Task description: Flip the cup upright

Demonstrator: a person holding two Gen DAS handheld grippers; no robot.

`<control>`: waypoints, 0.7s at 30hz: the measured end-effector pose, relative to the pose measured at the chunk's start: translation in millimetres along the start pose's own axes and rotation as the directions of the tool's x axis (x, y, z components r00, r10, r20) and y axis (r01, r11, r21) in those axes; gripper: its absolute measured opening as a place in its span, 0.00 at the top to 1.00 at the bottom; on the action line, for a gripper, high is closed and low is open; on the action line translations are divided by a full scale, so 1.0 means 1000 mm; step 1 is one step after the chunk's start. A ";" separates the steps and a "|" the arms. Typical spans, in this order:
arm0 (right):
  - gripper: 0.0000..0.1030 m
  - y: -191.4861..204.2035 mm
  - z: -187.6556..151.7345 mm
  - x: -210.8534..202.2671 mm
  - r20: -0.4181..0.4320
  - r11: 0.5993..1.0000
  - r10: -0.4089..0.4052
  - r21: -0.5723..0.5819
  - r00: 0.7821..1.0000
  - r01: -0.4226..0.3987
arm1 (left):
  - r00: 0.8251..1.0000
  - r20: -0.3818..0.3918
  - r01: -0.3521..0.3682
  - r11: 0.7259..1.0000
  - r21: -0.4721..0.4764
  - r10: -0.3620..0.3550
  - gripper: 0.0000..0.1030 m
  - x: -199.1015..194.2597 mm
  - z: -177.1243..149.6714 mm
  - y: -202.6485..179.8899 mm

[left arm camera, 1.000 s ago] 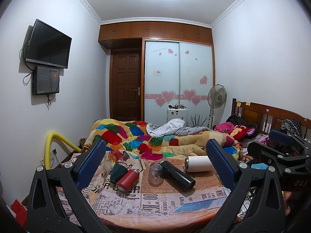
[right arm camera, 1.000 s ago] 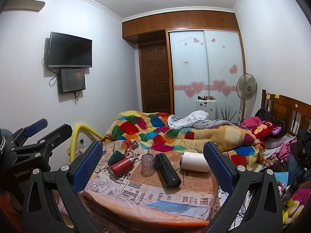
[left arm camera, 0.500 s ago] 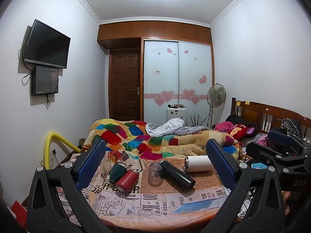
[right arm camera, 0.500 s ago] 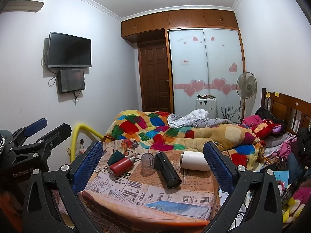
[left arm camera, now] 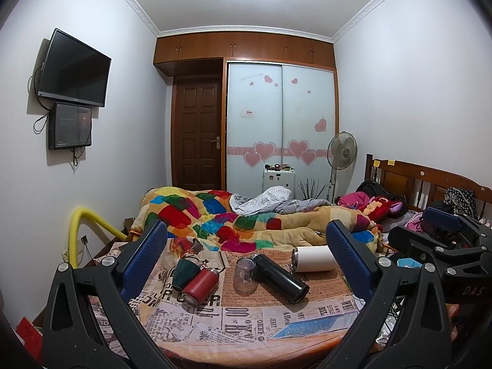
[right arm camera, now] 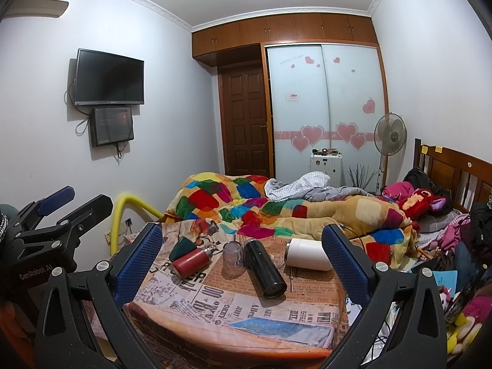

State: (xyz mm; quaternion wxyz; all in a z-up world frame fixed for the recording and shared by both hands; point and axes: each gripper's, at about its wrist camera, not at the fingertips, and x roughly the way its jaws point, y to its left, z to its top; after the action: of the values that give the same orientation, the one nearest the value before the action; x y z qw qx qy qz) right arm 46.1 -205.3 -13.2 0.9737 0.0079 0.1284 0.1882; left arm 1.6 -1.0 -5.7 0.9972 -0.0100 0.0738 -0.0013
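Observation:
A small table with a newspaper-print cloth [left arm camera: 246, 316] holds several cups. A clear glass cup [left arm camera: 244, 276] stands mouth-down at the middle. A black flask [left arm camera: 279, 278], a red flask [left arm camera: 200, 286], a dark green cup [left arm camera: 183, 273] and a white cup [left arm camera: 313, 259] lie on their sides. My left gripper [left arm camera: 246, 255] is open and empty, well short of the table. My right gripper [right arm camera: 243, 252] is open and empty too, and shows at the right of the left wrist view [left arm camera: 442, 243]. The glass cup [right arm camera: 231, 256] and white cup [right arm camera: 307, 253] show in the right wrist view.
A bed with a colourful quilt [left arm camera: 246, 218] lies just behind the table. A yellow padded rail [left arm camera: 89, 221] stands at the left. A wooden headboard [left arm camera: 430, 184], clothes and toys are at the right. A fan [left arm camera: 341, 153] and wardrobe stand at the back.
Both grippers have barely moved; the views drifted very slightly. Nothing on the table has changed.

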 end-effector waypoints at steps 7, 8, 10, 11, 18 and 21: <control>0.00 0.000 0.000 0.001 -0.002 1.000 0.000 -0.002 1.000 0.000 | 1.000 -0.001 0.000 1.000 0.000 0.000 0.00 0.000 0.000 0.000; 0.00 0.000 0.000 0.000 -0.002 1.000 0.000 -0.001 1.000 0.000 | 1.000 -0.001 0.000 1.000 0.000 0.000 0.00 0.000 0.000 0.000; 0.00 0.000 0.000 0.001 -0.003 1.000 0.001 0.000 1.000 -0.001 | 1.000 -0.002 0.002 1.000 -0.001 -0.002 0.00 0.000 0.000 0.000; 0.00 0.000 -0.002 0.001 -0.004 1.000 0.001 0.000 1.000 -0.001 | 1.000 -0.003 0.002 1.000 -0.001 -0.002 0.00 0.002 -0.001 0.000; 0.00 -0.004 -0.012 0.008 -0.022 1.000 0.001 0.003 1.000 0.000 | 1.000 -0.017 0.004 1.000 0.005 -0.004 0.00 0.011 -0.008 0.003; 0.00 -0.005 -0.013 0.016 -0.041 1.000 -0.005 0.004 0.999 0.005 | 0.999 -0.034 -0.002 1.000 0.001 0.002 0.00 0.018 -0.011 0.006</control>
State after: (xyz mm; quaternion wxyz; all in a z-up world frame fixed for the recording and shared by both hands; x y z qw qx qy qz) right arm 58.9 -205.0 -29.9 0.9713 0.0058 0.1487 0.1855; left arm 18.2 4.6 -19.4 0.9958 -0.0094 0.0905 -0.0007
